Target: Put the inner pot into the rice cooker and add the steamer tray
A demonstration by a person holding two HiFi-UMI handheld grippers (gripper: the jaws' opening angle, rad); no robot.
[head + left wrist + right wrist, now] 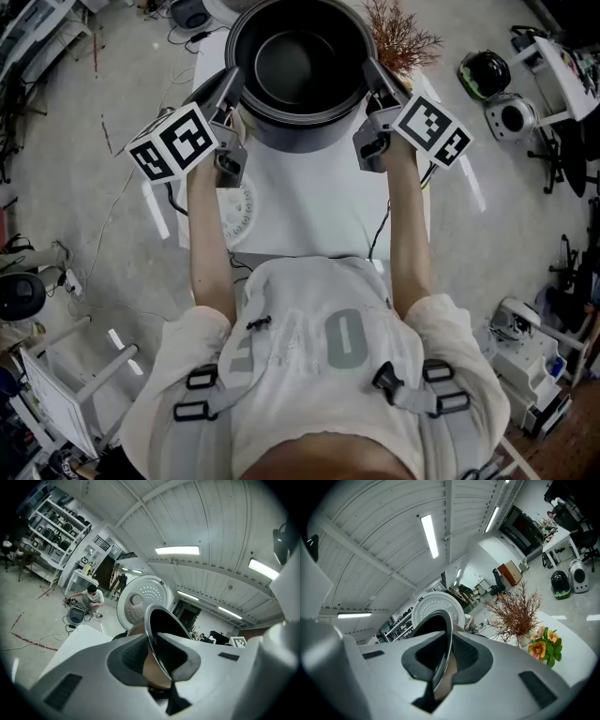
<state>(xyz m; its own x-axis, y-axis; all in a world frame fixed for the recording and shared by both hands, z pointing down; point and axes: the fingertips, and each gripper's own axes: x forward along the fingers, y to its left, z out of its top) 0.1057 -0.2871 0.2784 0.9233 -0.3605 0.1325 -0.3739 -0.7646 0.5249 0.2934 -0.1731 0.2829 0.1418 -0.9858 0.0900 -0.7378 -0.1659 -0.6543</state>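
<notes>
The left gripper (231, 86) and right gripper (372, 77) each clamp the thin silver rim of the round, dark-lined inner pot (300, 66).

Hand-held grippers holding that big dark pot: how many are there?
2. The left hand-held gripper is shut on the left rim of the inner pot, and the right hand-held gripper is shut on its right rim. None seems hidden.

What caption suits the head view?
Left gripper and right gripper clamp the dark round metal inner pot by opposite rim edges.
</notes>
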